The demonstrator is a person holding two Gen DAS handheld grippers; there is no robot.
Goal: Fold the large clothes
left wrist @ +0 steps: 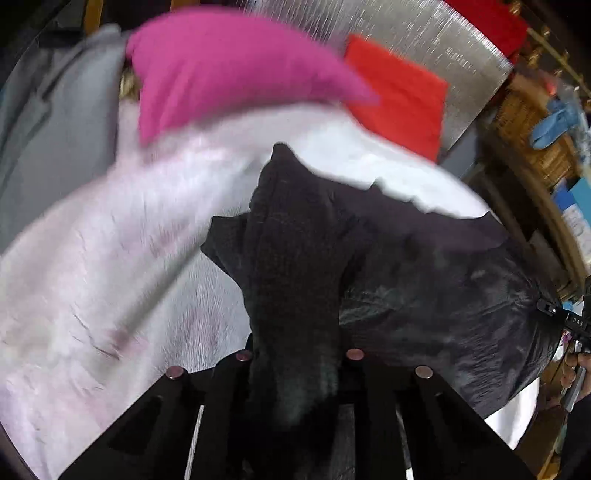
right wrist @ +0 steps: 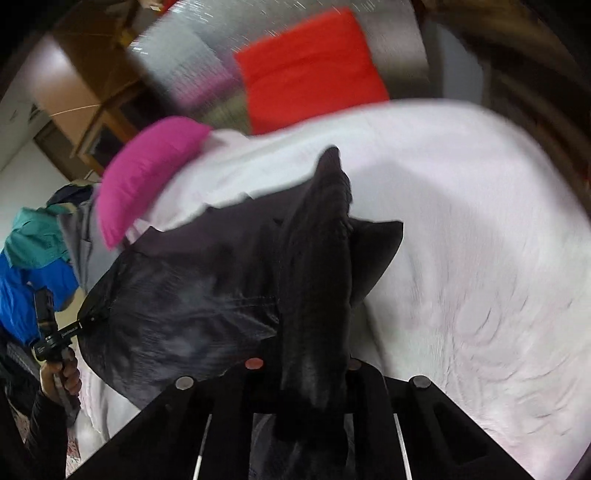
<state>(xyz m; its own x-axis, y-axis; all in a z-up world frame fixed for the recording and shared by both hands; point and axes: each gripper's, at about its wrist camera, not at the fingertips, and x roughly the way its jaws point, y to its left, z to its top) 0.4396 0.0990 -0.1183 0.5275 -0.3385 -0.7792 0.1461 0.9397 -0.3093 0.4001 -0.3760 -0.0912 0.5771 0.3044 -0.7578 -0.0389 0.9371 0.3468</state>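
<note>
Your left gripper [left wrist: 295, 354] is clamped on a bunched fold of the black garment [left wrist: 424, 280], the dark knit-looking cloth rising in a ridge straight out from between its narrow jaws. Your right gripper [right wrist: 314, 369] is pinched the same way on another bunch of the same black garment [right wrist: 192, 295], and the shiny dark fabric hangs stretched between the two grips, lifted off the white bedsheet [left wrist: 110, 277] below it. In the left wrist view your right hand [left wrist: 576, 365] shows at the far right edge, wrapped around its gripper's handle; in the right wrist view your left hand [right wrist: 61, 376] shows at the lower left, holding its own. Beyond the garment a magenta pillow [left wrist: 221, 70] lies on the far side of the bed, with a red pillow [left wrist: 402, 96] beside it against a silvery panel [left wrist: 424, 33]. A grey garment [left wrist: 55, 122] lies to the left of the magenta pillow, and a blue and teal jacket [right wrist: 29, 258] sits at the left in the right wrist view. Both views are blurred.
</note>
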